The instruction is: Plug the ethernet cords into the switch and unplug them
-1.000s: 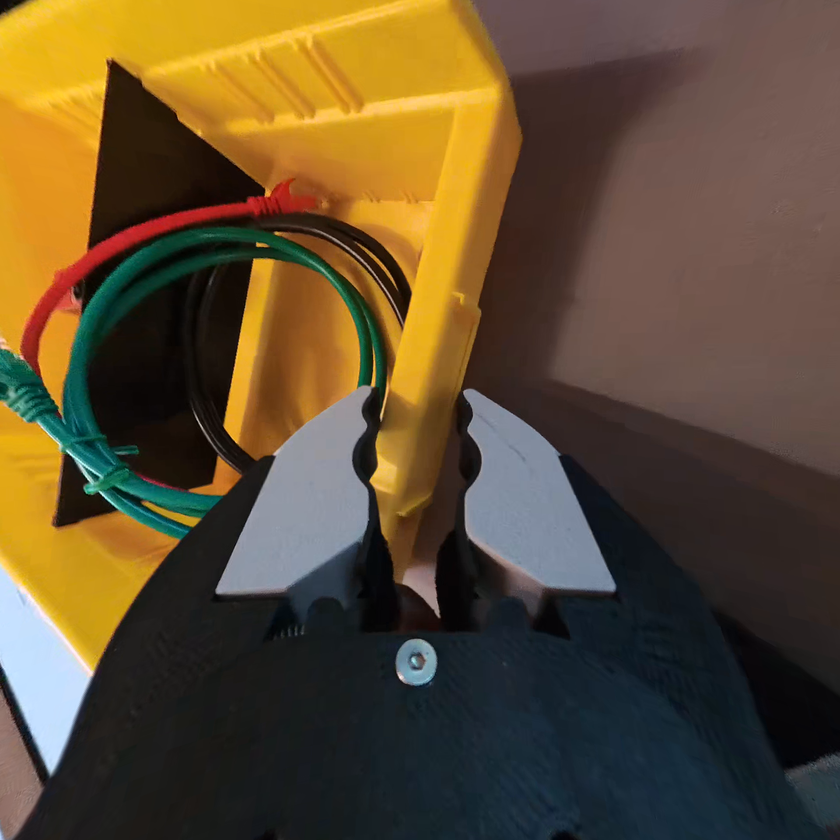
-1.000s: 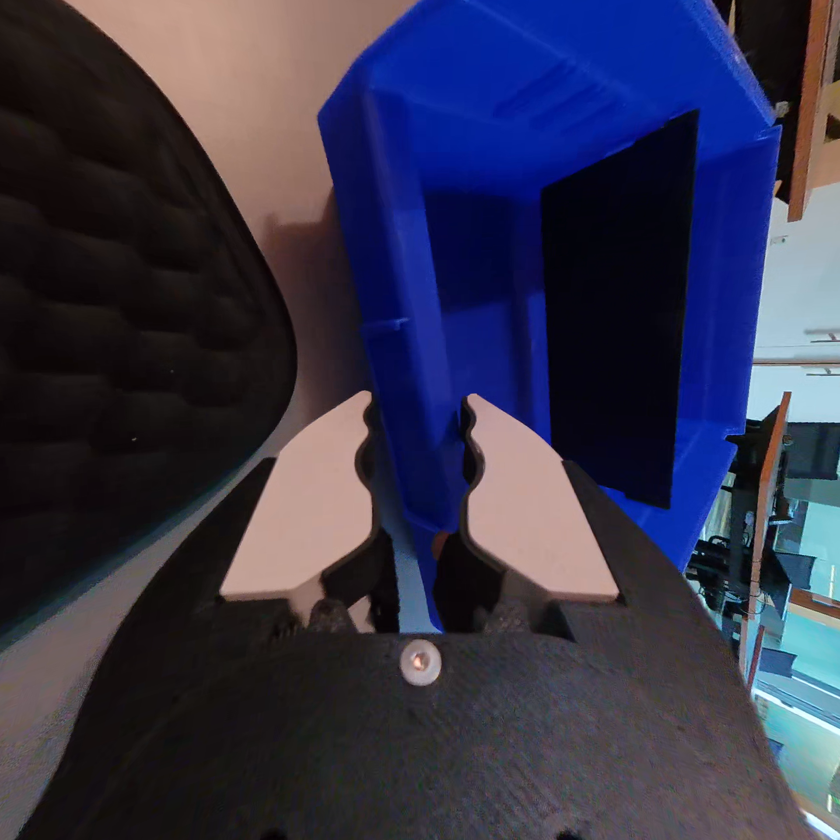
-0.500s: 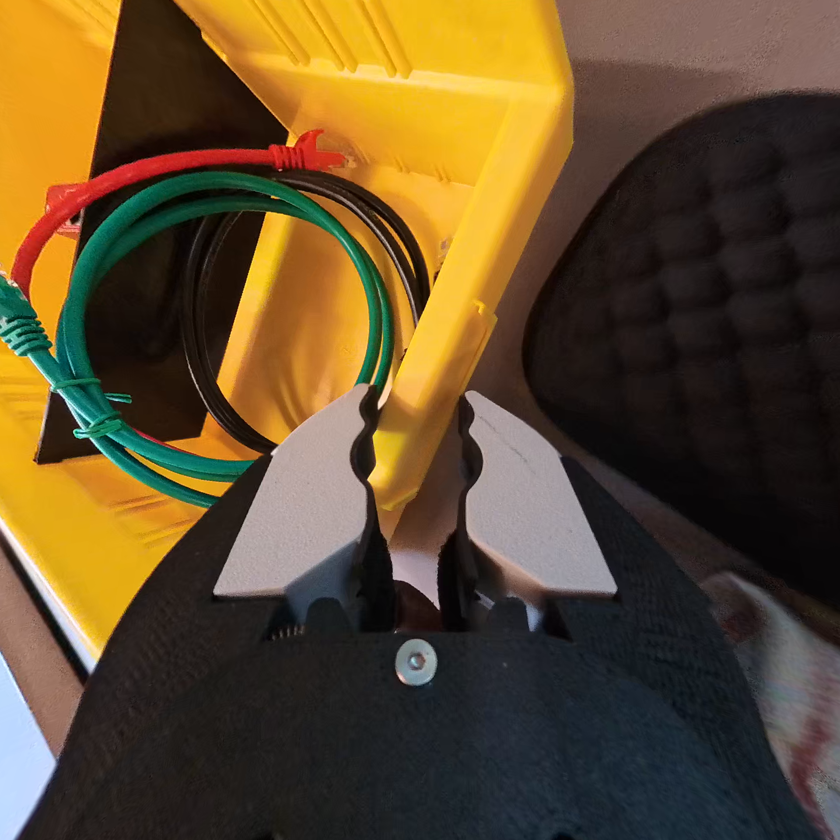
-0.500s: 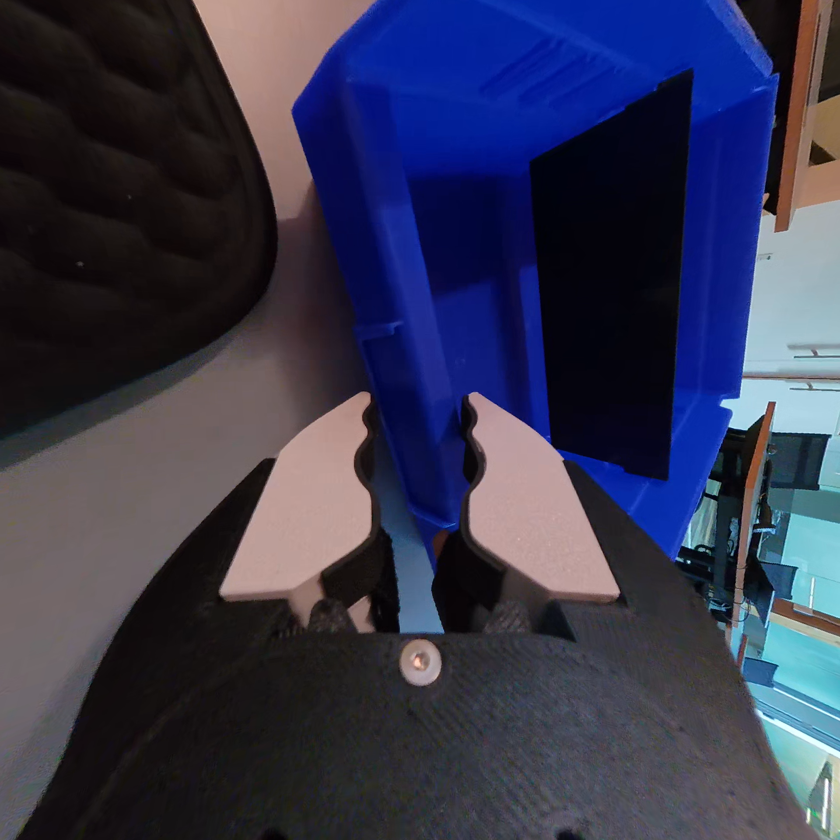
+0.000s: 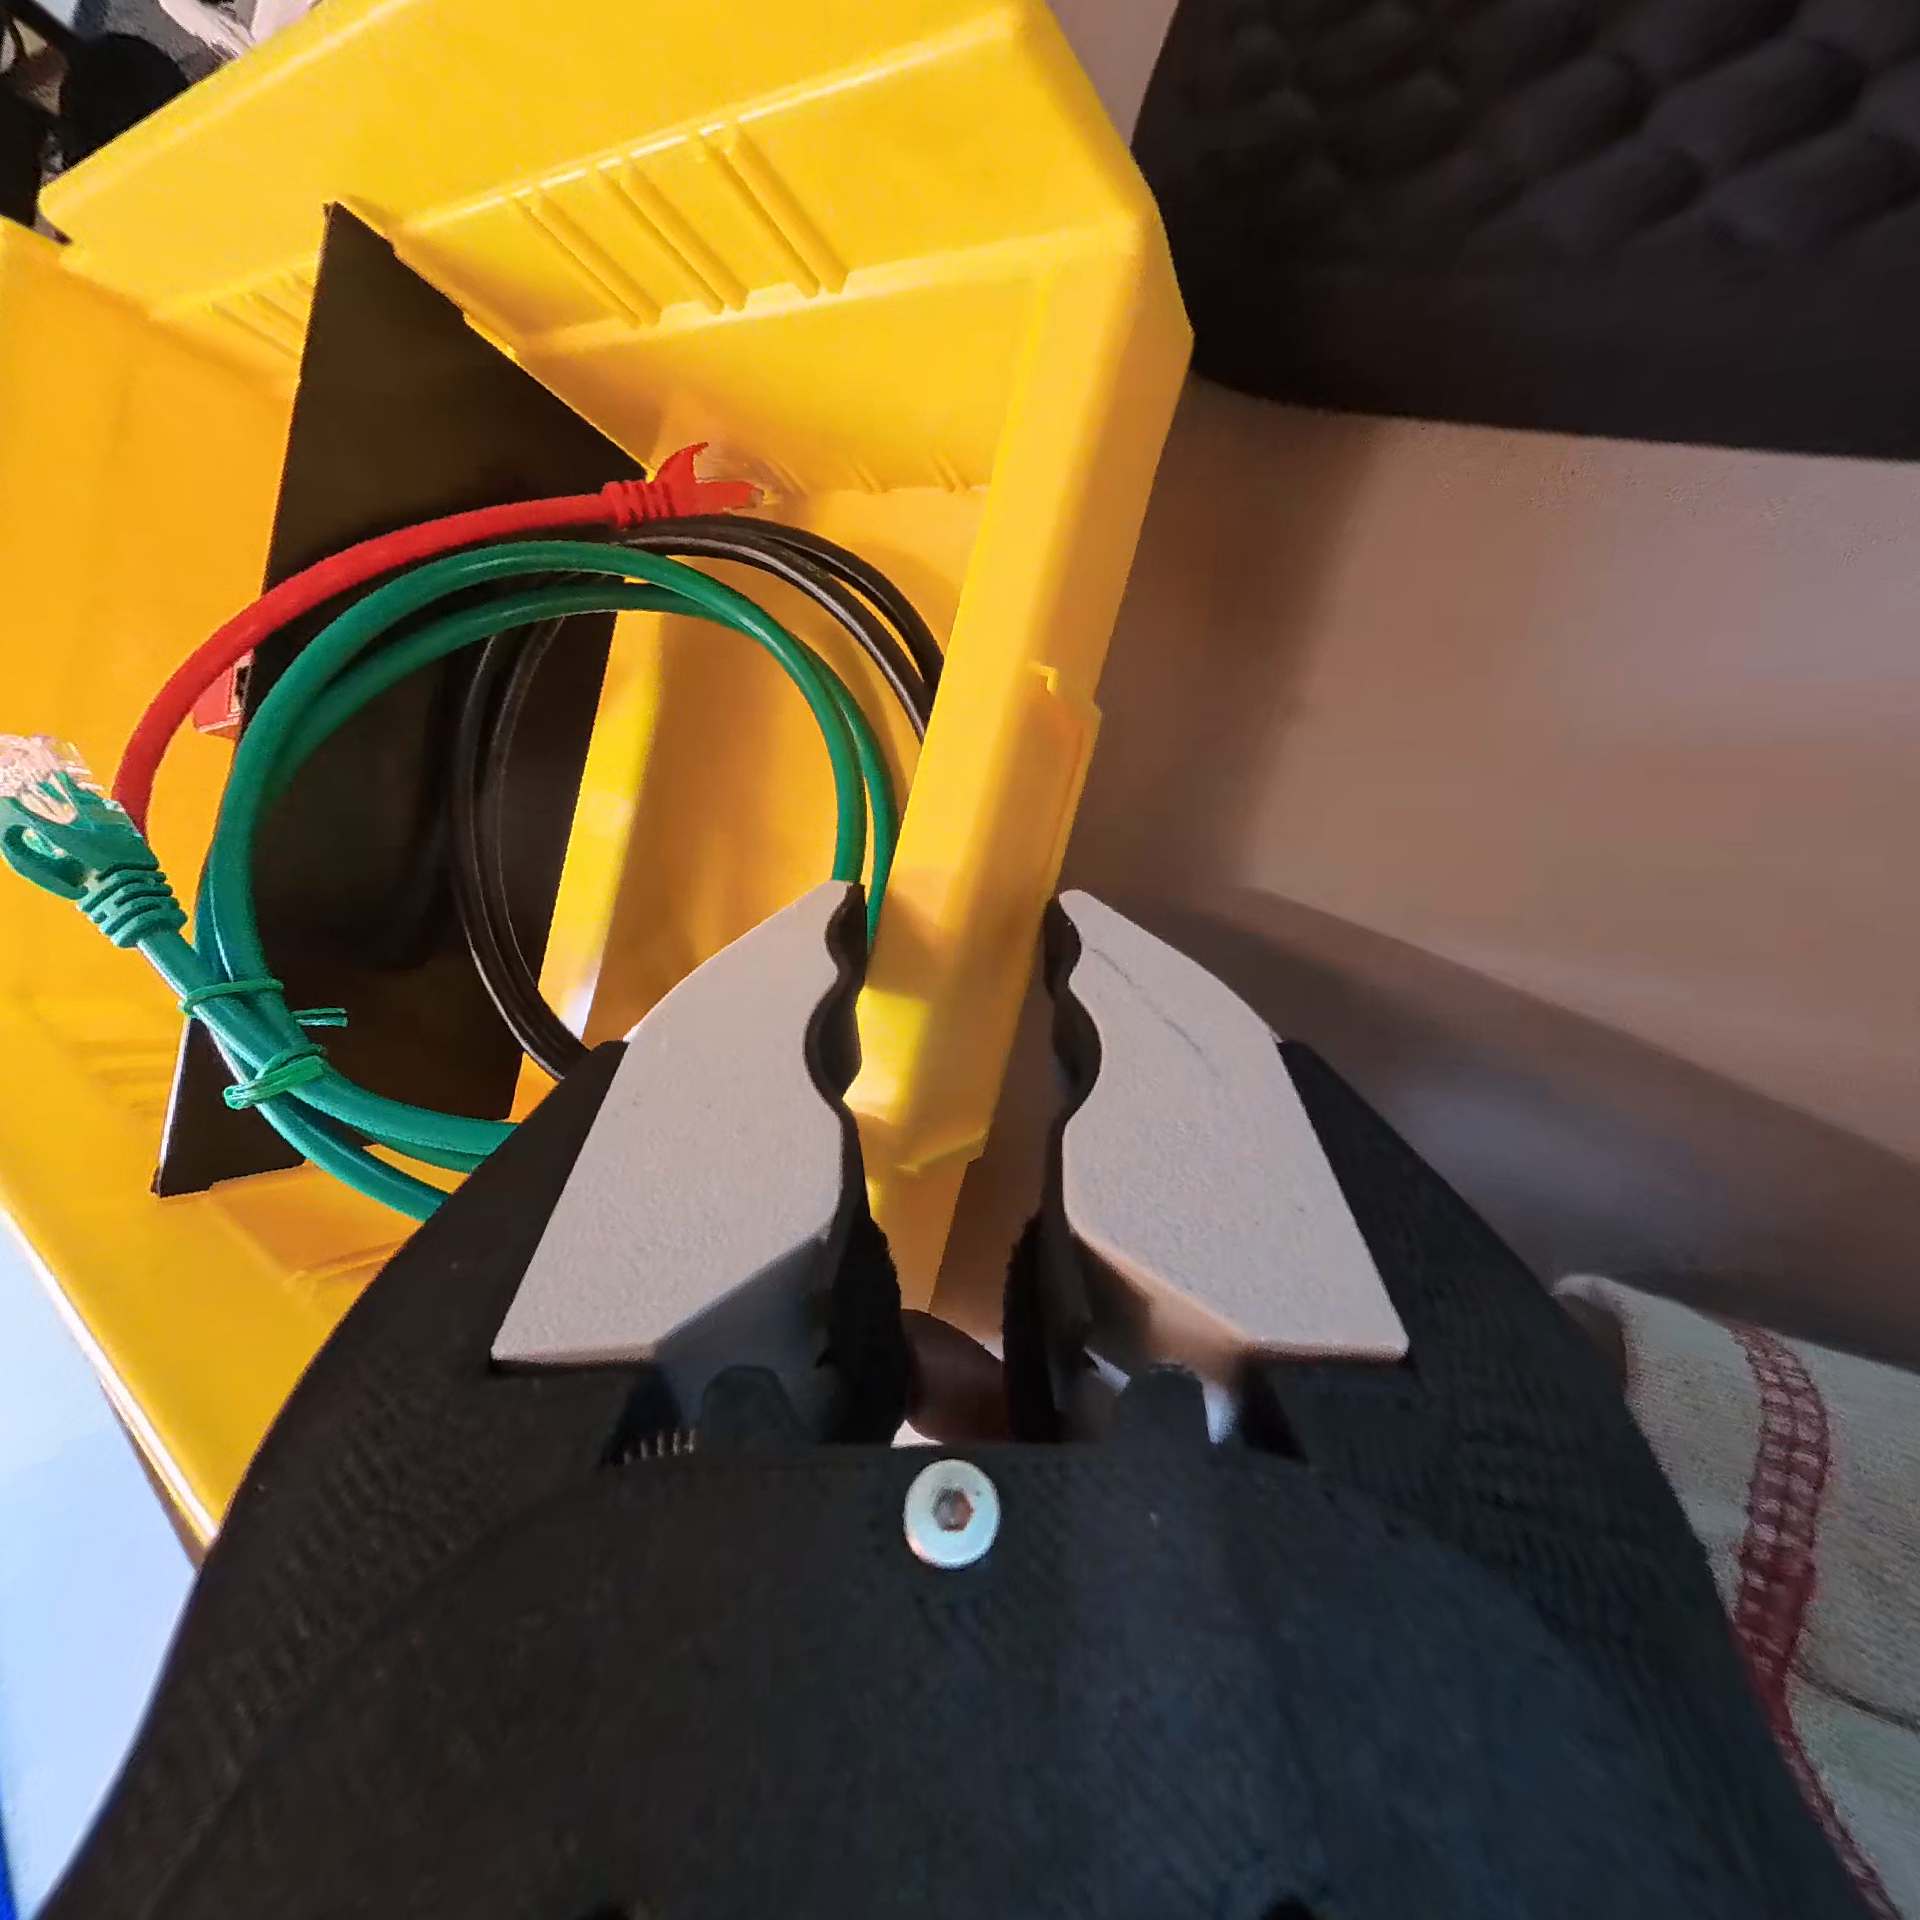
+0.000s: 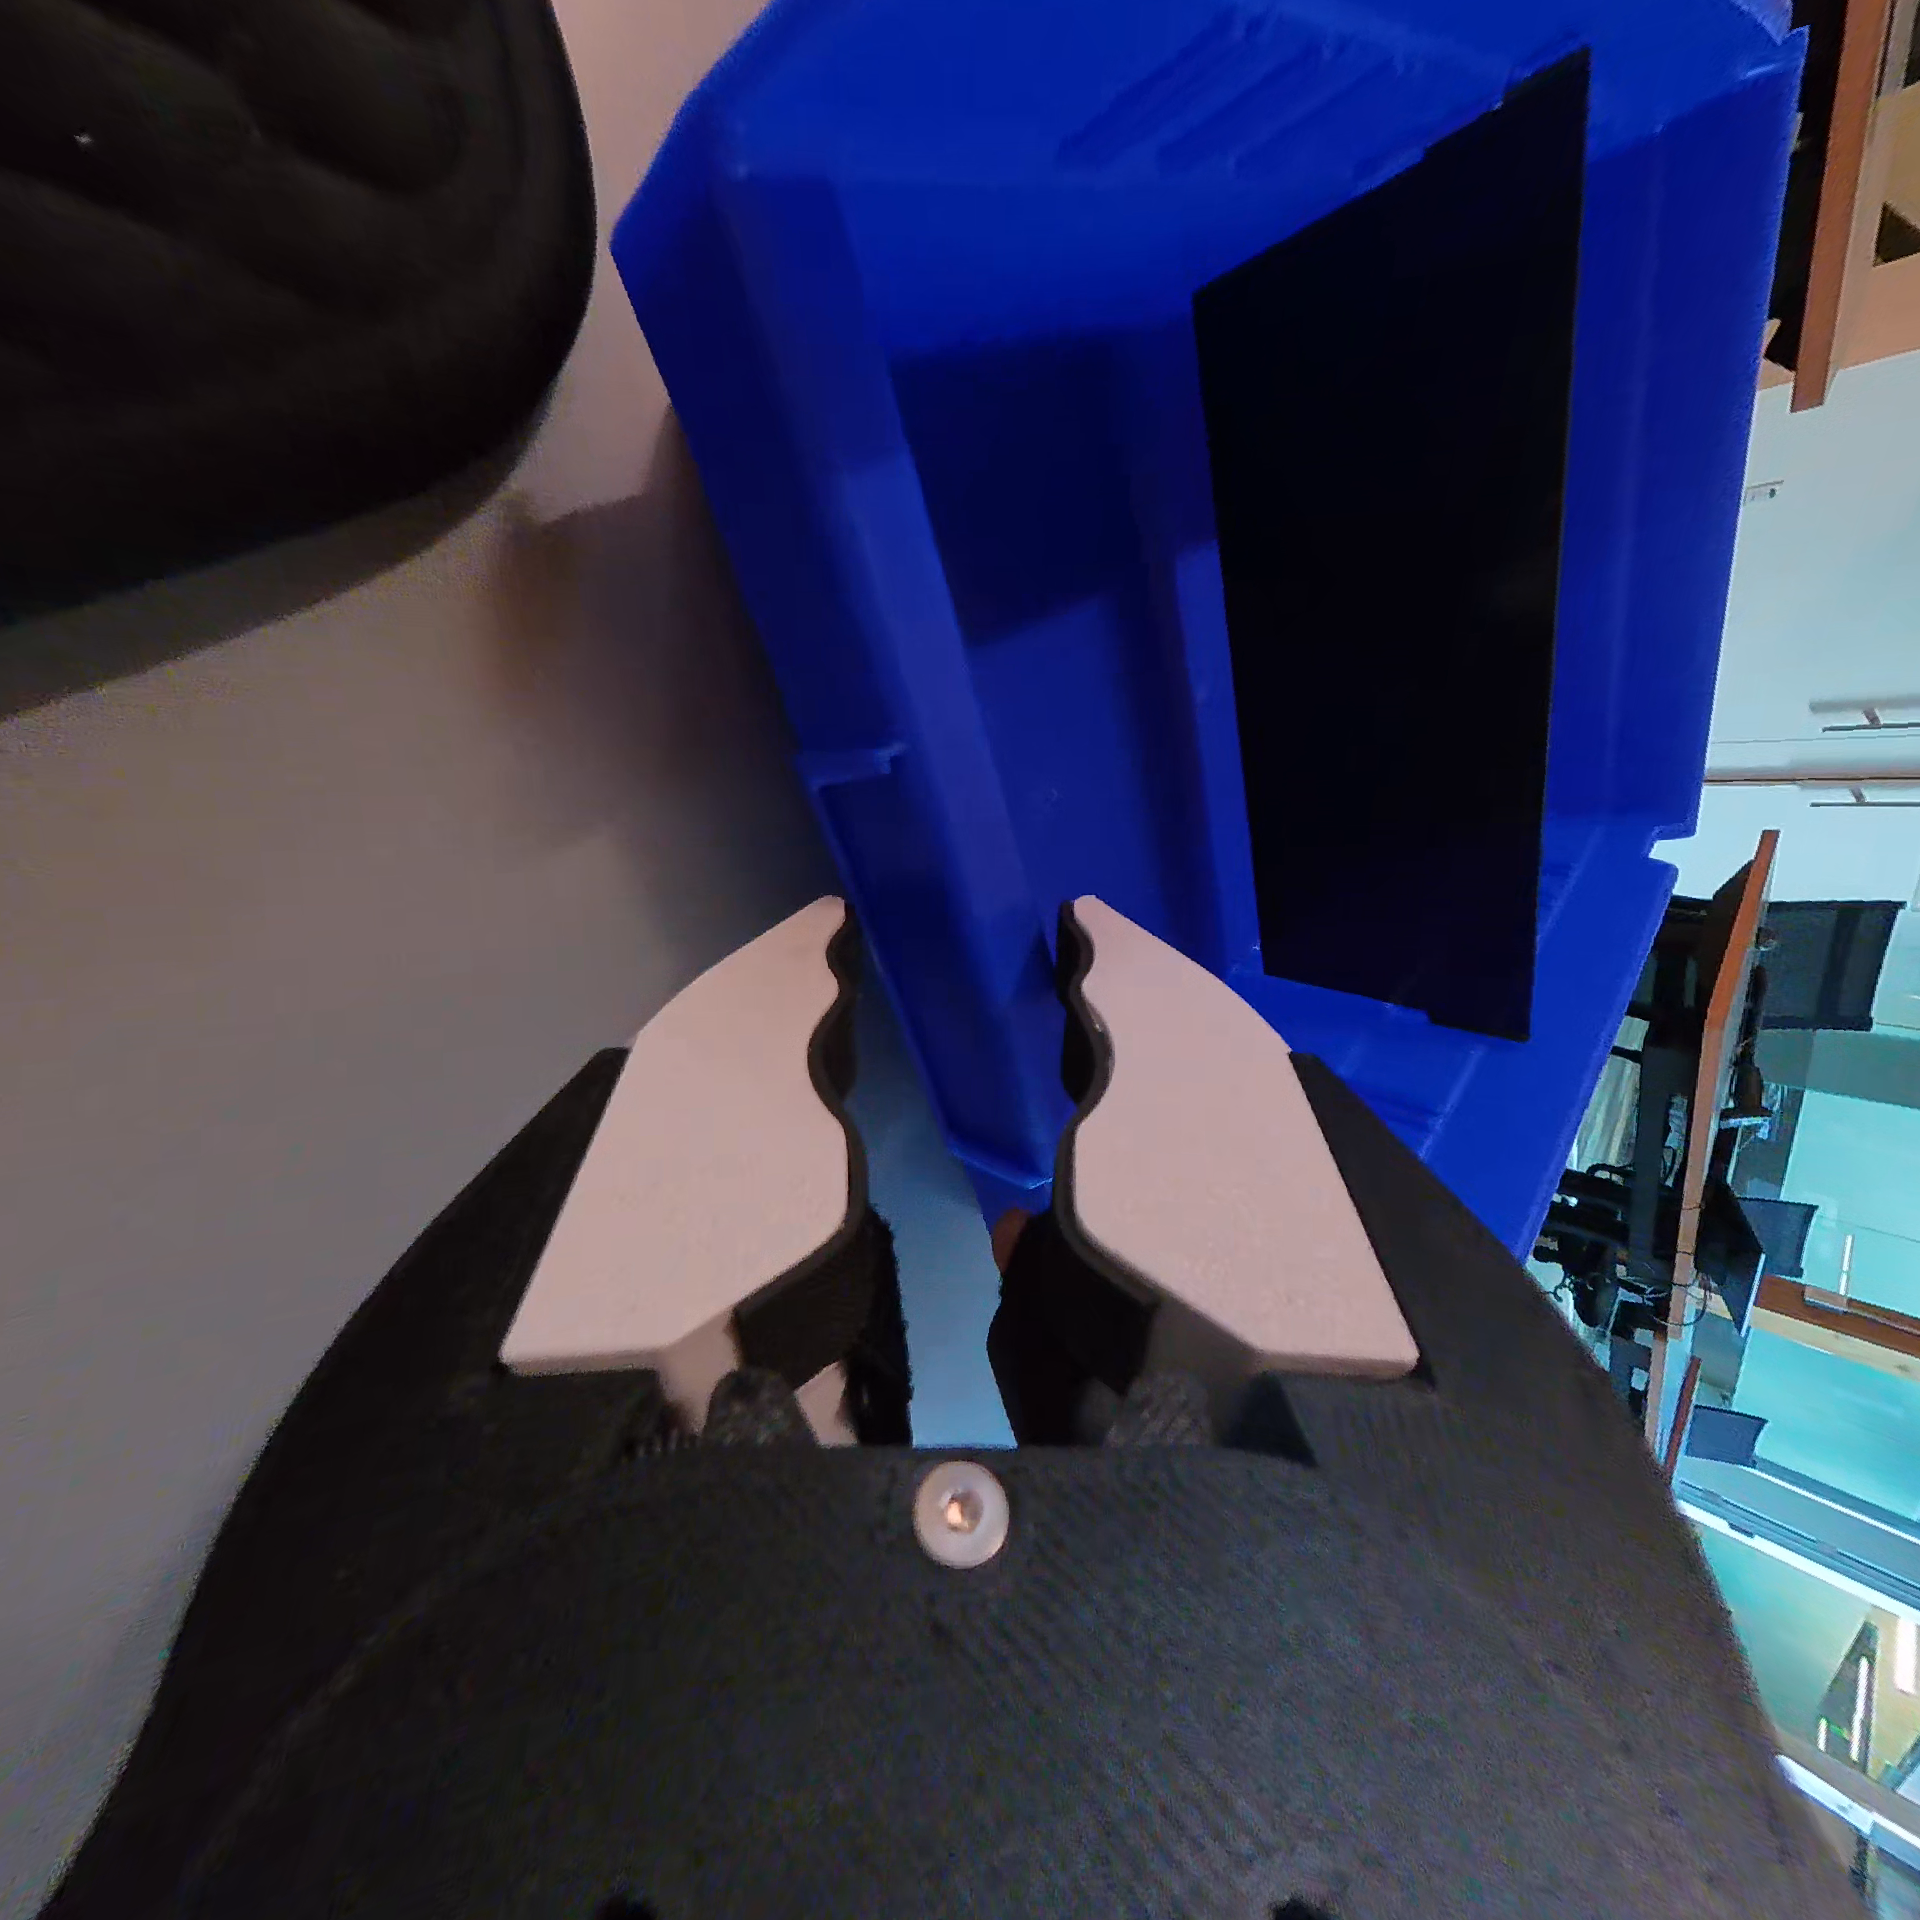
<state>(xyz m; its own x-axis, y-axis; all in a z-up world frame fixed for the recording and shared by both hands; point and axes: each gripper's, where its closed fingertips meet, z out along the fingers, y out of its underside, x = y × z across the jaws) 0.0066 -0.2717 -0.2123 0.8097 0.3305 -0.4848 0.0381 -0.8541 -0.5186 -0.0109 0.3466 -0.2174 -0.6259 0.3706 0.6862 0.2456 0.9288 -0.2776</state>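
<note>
My left gripper (image 5: 956, 904) is shut on the side wall of a yellow bin (image 5: 831, 312), which is tilted in the left wrist view. Inside it lie a coiled green ethernet cord (image 5: 623, 582) with its plug (image 5: 62, 810) at the left, a red cord (image 5: 416, 540) and a black cord (image 5: 831, 561), against a black divider (image 5: 416, 416). My right gripper (image 6: 951, 914) is shut on the side wall of a blue bin (image 6: 883, 312) that holds only a black divider (image 6: 1392, 623). No switch is in view.
A black quilted cushion (image 5: 1558, 208) lies at the upper right of the left wrist view, and also shows at the upper left of the right wrist view (image 6: 260, 260). A pale cloth with red lines (image 5: 1787, 1507) is at the lower right. Room furniture (image 6: 1766, 1143) shows behind the blue bin. There is about 60 centimeters between the tips of the two grippers.
Both grippers keep their hold on the bins. The left view has swung so the cushion came in and rose to the top right. In the right view the cushion slid toward the top left.
</note>
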